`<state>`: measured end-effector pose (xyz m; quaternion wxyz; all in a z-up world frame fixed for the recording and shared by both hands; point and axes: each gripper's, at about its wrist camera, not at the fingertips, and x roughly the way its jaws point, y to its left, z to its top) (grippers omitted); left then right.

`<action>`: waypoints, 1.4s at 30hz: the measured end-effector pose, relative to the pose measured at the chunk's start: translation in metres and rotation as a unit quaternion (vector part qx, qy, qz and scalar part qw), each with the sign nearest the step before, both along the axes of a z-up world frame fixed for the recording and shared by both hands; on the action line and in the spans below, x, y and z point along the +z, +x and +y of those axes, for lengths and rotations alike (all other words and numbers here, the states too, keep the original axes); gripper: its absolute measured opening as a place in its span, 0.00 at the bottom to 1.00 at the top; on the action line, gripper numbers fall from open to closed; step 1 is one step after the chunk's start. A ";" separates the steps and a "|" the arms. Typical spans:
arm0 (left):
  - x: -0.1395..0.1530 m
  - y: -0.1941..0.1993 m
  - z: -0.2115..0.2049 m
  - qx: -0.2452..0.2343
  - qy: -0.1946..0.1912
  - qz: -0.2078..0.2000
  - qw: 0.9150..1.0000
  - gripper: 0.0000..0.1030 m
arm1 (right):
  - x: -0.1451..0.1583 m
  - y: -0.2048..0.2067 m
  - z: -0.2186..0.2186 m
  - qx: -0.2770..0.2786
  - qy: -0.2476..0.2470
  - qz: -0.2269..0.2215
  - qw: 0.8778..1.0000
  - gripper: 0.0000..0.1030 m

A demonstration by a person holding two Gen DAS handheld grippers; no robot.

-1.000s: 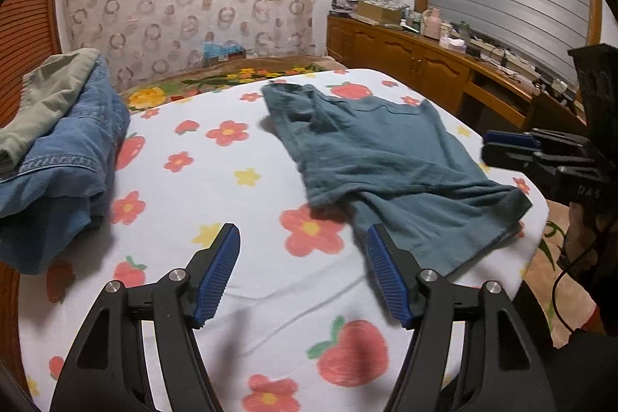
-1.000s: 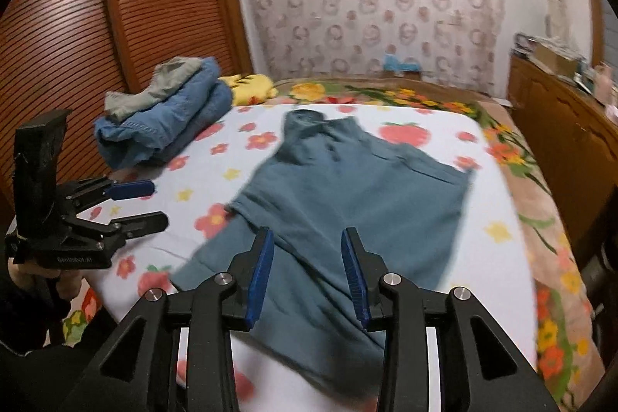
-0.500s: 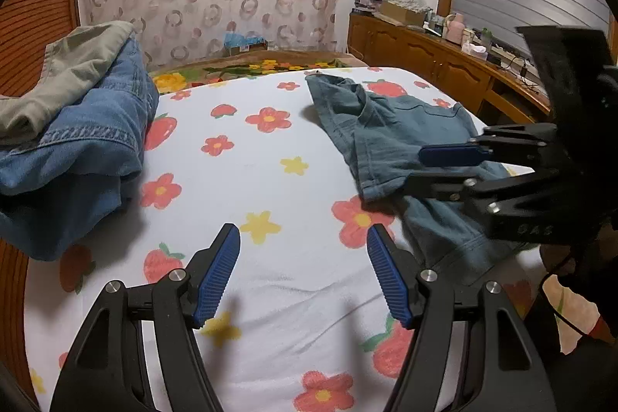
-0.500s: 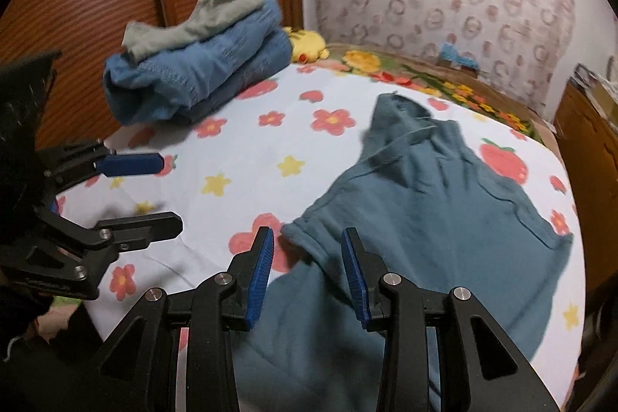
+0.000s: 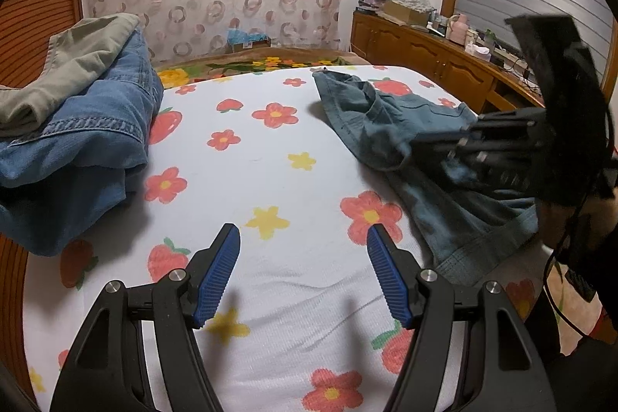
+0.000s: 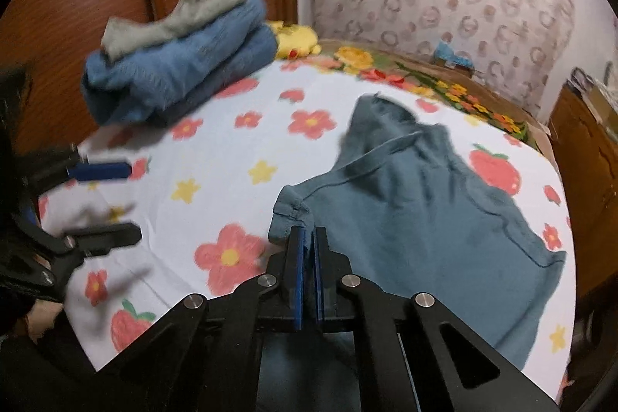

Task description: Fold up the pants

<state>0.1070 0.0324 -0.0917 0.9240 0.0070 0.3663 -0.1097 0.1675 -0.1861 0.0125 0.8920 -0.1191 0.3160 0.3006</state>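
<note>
The teal pants [image 6: 417, 219] are spread over the right half of the flowered sheet [image 5: 270, 180], partly doubled over, with one hem hanging near the bed's front edge. A folded corner of the fabric is pinched by the right gripper [image 6: 308, 246], whose blue pads are pressed almost together with cloth caught between them.

The step in hand is judged to be the first pick-up for a fold, and it is best done with both layers of the corner kept inside the pads (a single layer would let the under-layer slide away as the cloth is lifted). The corner should be raised only enough to clear the sheet, then carried across in one smooth arc so that the crease falls straight. A second hold on the hem at the bed's edge would help to keep the fabric taut and the edges matched. The stack of folded denim [image 5: 77, 141], with a grey-green garment on top, lies well apart on the left side and need not be disturbed.

The left gripper [image 5: 303, 259] is held wide and empty above bare sheet, its fingers angled downward toward the mattress, with the pants lying off to its right. The right gripper is likewise tilted downward and is seen from the left wrist view reaching in from the right side, over the pants. In the right wrist view the edges are blurred, so fine detail of the left gripper there cannot be told.
</note>
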 end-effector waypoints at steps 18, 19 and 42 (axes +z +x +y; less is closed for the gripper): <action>0.005 0.014 -0.033 -0.034 0.004 -0.003 0.999 0.67 | 0.013 0.038 -0.079 -0.127 0.021 -0.038 0.991 0.04; 0.005 0.014 -0.035 -0.035 0.005 -0.002 0.999 0.67 | 0.012 0.041 -0.081 -0.137 0.020 -0.038 0.990 0.03; 0.002 0.014 -0.042 -0.039 0.009 0.003 0.999 0.67 | -0.003 0.066 -0.073 -0.183 0.007 0.006 0.983 0.39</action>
